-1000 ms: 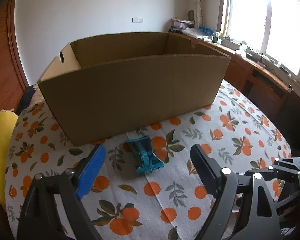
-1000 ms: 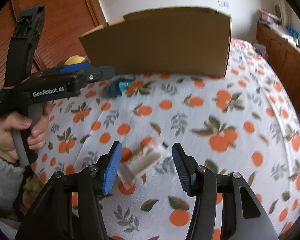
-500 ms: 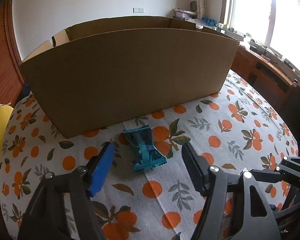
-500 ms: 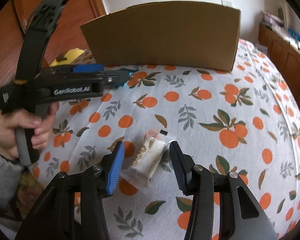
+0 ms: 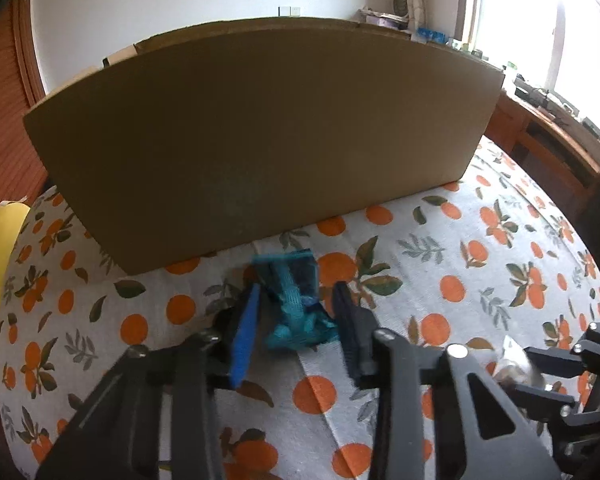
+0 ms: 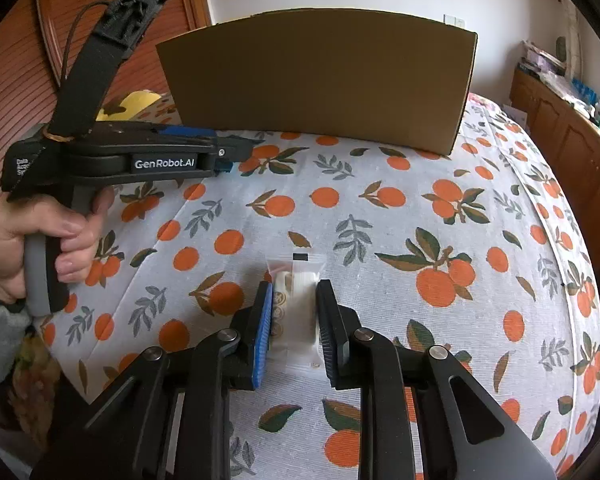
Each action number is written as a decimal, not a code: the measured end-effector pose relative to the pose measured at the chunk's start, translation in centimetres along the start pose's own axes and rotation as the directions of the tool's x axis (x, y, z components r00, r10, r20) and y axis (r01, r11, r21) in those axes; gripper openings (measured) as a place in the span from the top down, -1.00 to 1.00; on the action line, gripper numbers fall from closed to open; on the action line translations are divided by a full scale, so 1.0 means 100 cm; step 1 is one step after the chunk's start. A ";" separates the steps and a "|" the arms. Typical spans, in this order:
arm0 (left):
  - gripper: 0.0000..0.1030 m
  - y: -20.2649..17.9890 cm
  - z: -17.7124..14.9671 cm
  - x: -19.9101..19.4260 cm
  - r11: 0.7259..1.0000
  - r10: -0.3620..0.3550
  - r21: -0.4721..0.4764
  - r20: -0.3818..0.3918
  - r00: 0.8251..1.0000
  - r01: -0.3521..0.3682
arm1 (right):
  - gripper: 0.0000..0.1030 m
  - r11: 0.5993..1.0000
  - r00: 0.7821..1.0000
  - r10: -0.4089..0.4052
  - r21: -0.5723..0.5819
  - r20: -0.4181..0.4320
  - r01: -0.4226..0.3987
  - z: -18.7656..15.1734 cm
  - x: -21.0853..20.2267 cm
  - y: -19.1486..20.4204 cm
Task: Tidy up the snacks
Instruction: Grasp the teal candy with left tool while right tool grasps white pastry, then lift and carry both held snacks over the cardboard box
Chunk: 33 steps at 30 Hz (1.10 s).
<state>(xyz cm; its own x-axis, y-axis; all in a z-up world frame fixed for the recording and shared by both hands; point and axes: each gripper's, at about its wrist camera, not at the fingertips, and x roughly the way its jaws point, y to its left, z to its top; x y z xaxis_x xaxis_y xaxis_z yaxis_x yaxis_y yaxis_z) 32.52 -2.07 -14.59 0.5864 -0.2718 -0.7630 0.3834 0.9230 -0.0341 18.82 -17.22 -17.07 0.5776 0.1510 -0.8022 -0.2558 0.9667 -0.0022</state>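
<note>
Pick step — left gripper (image 5: 296, 316) straddles teal packet (image 5: 294, 300) by cardboard box (image 5: 260, 140), right gripper (image 6: 292, 316) pinches white packet (image 6: 294, 304) — next lift into box

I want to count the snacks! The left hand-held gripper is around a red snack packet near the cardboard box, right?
Not quite: the snack packet between the fingers of the left hand-held gripper is teal blue, not red, as the left wrist view shows. It does lie on the tablecloth near the cardboard box.

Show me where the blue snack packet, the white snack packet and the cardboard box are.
blue snack packet (image 5: 296, 300): left wrist view, its crinkled middle.
white snack packet (image 6: 296, 304): right wrist view, its middle.
cardboard box (image 5: 260, 144): left wrist view, near wall.
</note>
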 end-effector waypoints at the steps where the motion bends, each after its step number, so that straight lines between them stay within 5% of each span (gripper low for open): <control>1: 0.44 0.001 -0.001 0.001 1.000 0.000 -0.003 -0.005 1.000 0.000 | 0.61 1.000 1.000 0.000 0.002 0.002 0.000 0.000 0.000 -0.001; 15: 0.54 -0.002 0.001 -0.049 0.998 -0.042 -0.040 0.040 0.998 0.044 | 0.61 0.999 1.000 -0.003 0.041 0.029 0.001 0.013 -0.028 -0.019; 33: 0.53 0.002 0.072 -0.123 0.998 -0.045 -0.031 0.206 0.978 0.052 | 0.61 0.999 0.982 -0.032 -0.005 0.184 0.034 0.094 -0.109 -0.036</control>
<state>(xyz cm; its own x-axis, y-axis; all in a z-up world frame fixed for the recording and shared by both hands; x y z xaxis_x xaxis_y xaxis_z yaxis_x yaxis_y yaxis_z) 30.55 -0.53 -0.56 0.7029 -0.3629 -0.6118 0.3909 0.9156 -0.0941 20.69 -20.36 -2.75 0.7181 0.1550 -0.6785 -0.2402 0.9702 -0.0326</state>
